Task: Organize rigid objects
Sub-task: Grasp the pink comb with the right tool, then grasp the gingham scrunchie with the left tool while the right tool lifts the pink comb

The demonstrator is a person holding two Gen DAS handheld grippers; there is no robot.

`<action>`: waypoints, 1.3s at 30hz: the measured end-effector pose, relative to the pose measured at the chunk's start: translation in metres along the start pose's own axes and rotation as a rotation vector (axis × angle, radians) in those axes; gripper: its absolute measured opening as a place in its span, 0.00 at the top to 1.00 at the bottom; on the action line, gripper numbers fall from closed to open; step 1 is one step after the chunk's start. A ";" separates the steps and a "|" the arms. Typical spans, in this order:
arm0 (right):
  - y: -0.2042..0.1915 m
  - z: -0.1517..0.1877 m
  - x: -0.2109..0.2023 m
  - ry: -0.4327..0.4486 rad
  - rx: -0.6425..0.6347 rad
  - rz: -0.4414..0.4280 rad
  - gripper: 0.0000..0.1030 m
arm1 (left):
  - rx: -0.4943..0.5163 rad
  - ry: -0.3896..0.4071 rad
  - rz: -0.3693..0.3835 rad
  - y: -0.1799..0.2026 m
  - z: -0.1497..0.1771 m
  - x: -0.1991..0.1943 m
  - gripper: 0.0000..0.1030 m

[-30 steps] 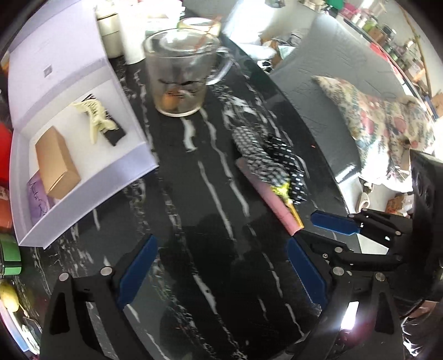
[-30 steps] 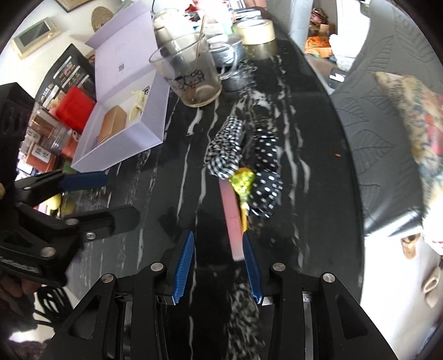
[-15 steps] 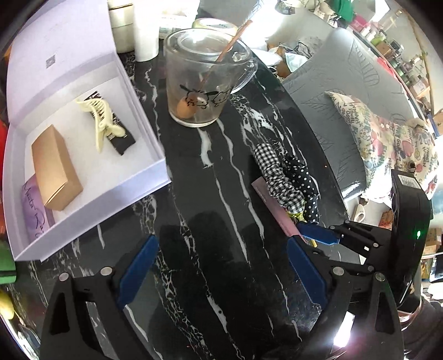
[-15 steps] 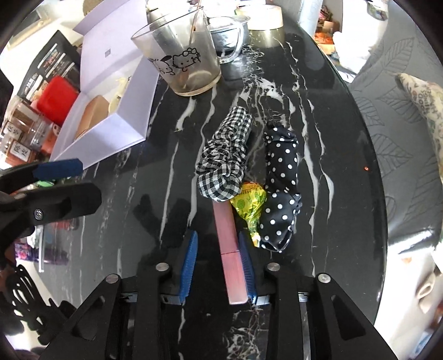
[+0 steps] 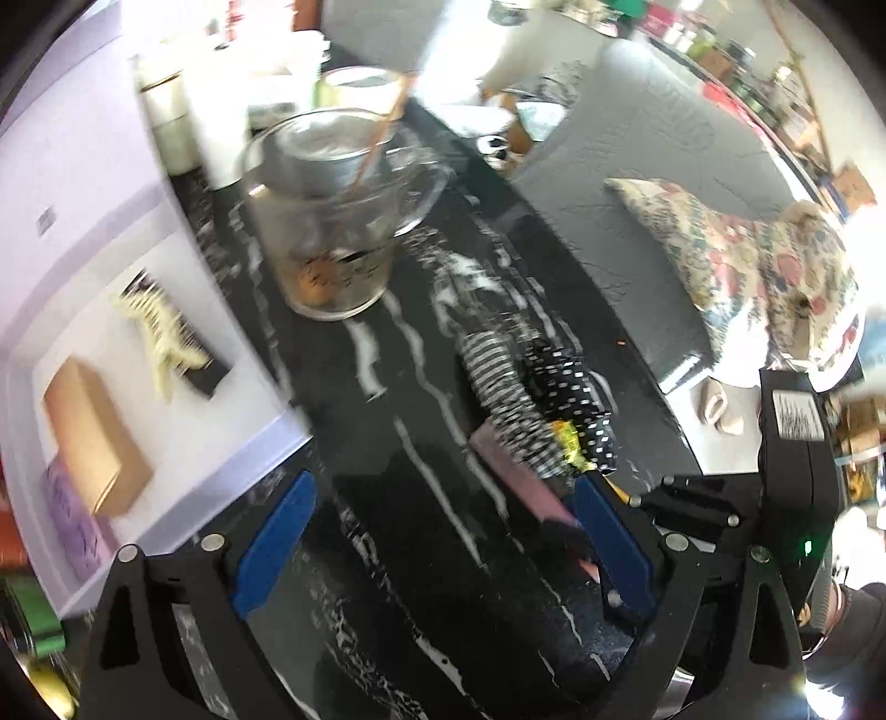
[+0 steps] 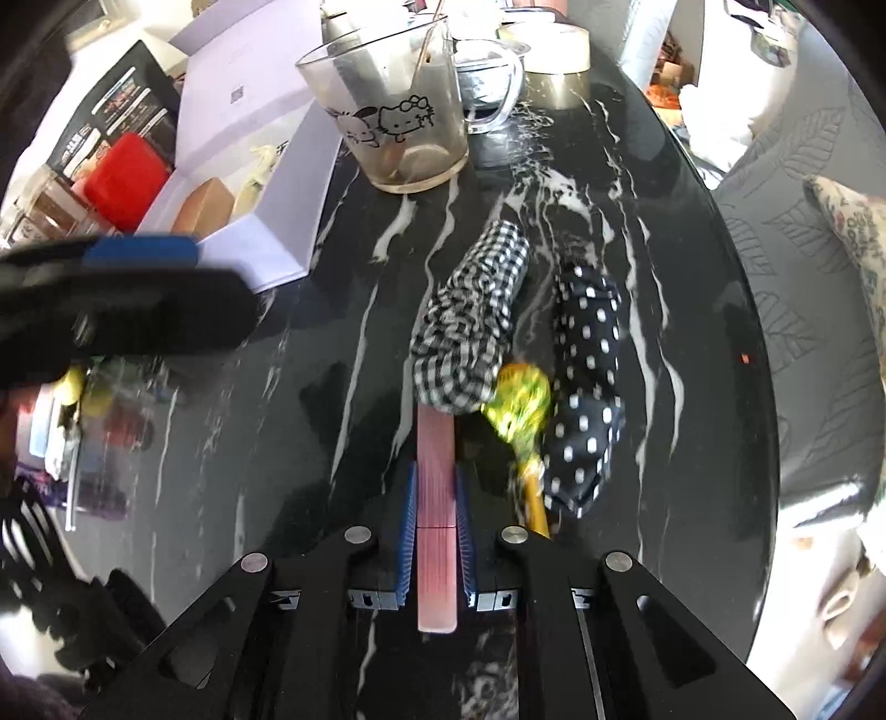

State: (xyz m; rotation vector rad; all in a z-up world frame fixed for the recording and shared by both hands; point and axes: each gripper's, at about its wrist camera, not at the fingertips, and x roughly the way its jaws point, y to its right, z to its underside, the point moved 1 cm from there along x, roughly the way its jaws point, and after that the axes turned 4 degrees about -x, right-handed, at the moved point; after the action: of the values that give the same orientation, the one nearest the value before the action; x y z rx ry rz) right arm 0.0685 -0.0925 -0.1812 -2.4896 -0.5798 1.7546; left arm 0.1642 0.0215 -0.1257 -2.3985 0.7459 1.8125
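Observation:
A long pink stick (image 6: 436, 498) lies on the black marble table, its far end under a checked scrunchie (image 6: 470, 321). My right gripper (image 6: 436, 482) is shut on the pink stick, which also shows in the left wrist view (image 5: 526, 487). A yellow-green lollipop (image 6: 518, 401) and a polka-dot scrunchie (image 6: 587, 382) lie just right of it. My left gripper (image 5: 443, 526) is open and empty above the table, left of the right gripper. The open lilac box (image 5: 260, 399) holds a tan box (image 5: 94, 432) and a cream hair claw (image 5: 160, 343).
A glass mug (image 6: 404, 127) with a stick in it stands behind the scrunchies. A tape roll (image 6: 554, 44) and cups stand at the back. A red box (image 6: 127, 177) and jars sit left of the lilac box (image 6: 266, 249). A grey sofa with a floral cushion (image 5: 747, 271) is right.
My right gripper has moved forward along the pink stick and closed on it. The left gripper has shifted and its view is blurred by motion; it stays open.

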 end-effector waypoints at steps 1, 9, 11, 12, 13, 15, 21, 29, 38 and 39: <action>0.000 0.004 -0.002 -0.001 0.002 -0.010 0.87 | 0.026 -0.002 0.010 0.003 -0.002 0.002 0.07; 0.006 0.031 -0.023 0.007 0.052 -0.026 0.87 | 0.304 -0.053 0.006 0.041 -0.009 0.028 0.07; 0.010 0.033 -0.029 0.012 0.077 -0.021 0.87 | 0.356 -0.064 0.012 0.050 -0.011 0.033 0.07; 0.012 0.034 -0.031 0.015 0.086 -0.016 0.87 | 0.380 -0.068 0.015 0.053 -0.012 0.035 0.07; 0.014 0.036 -0.033 0.018 0.096 -0.012 0.87 | 0.397 -0.069 0.016 0.055 -0.013 0.036 0.07; 0.017 0.038 -0.036 0.021 0.118 -0.005 0.87 | 0.446 -0.073 0.016 0.059 -0.015 0.040 0.07; 0.027 0.044 -0.035 0.022 0.162 -0.006 0.87 | 0.539 -0.117 0.037 0.057 -0.022 0.058 0.07; 0.029 0.048 -0.036 0.022 0.204 0.006 0.87 | 0.640 -0.142 0.034 0.065 -0.030 0.082 0.07; 0.040 0.051 -0.030 0.006 0.270 0.043 0.87 | 0.719 -0.201 0.022 0.067 -0.025 0.110 0.07; 0.040 0.051 -0.029 0.004 0.270 0.046 0.87 | 0.727 -0.195 0.012 0.069 -0.023 0.111 0.07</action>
State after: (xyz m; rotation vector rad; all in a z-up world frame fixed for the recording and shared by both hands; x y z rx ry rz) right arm 0.0244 -0.1484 -0.1832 -2.3367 -0.2651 1.7126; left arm 0.1795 -0.0850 -0.2027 -1.7260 1.1433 1.4035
